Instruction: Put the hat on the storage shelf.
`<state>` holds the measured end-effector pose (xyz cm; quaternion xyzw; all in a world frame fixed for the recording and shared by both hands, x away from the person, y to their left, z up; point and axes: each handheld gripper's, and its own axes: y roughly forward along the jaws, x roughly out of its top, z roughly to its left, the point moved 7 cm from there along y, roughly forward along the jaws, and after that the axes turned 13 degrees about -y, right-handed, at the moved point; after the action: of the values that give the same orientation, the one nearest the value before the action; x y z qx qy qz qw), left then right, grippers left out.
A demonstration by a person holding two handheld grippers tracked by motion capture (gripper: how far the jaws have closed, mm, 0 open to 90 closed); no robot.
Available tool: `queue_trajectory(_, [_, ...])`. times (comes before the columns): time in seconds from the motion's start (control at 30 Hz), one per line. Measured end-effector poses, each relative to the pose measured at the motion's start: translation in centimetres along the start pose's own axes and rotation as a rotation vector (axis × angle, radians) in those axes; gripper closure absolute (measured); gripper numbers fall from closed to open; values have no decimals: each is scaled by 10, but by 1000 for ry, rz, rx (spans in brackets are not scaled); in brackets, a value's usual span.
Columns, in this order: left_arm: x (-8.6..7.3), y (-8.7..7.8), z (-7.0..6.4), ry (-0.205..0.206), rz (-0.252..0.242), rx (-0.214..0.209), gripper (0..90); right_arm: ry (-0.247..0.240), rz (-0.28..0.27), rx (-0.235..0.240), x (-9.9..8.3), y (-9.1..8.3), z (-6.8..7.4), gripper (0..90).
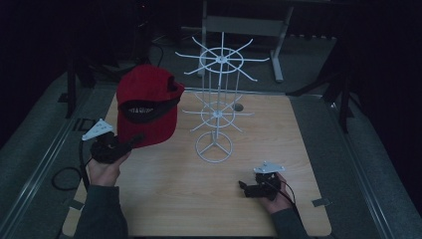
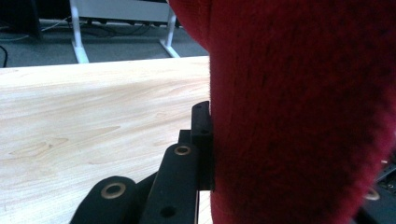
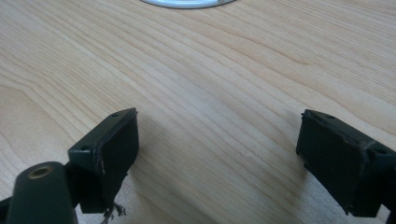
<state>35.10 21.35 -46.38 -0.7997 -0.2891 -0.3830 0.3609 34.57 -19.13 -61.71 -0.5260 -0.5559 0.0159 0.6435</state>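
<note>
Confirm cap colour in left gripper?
Red cap with a black inner band; the high view shows it best, held up by the left gripper.

Lab: bare test table (image 1: 164, 199), dark surroundings

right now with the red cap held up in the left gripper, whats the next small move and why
Probably carry the red cap right, toward the white wire rack, and line it up with an upper hook. The left gripper is clamped on the cap, which hangs beside the rack, while the right gripper rests open on the table.
</note>
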Motion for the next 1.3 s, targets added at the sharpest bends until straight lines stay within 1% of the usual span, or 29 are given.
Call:
queue_trajectory(0.23, [8,-3,-3,-2,-31,-8,841,-1,0,-1,0,0,0,129])
queue_trajectory(0.47, [14,-5,-8,15,-39,-15,841,-1,-1,-1,0,0,0,129])
queue_trajectory(0.73, [21,-8,-12,7,-70,-23,840,-2,-1,-1,0,0,0,129])
queue_trajectory(1.03, [30,-12,-18,18,-93,-34,841,-2,0,-1,0,0,0,129])
queue_trajectory(1.17, [33,-13,-19,18,-107,-35,841,-2,0,-1,0,0,0,129])
queue_trajectory(1.3, [36,-13,-20,24,-122,-24,841,-2,0,-1,0,0,0,129])
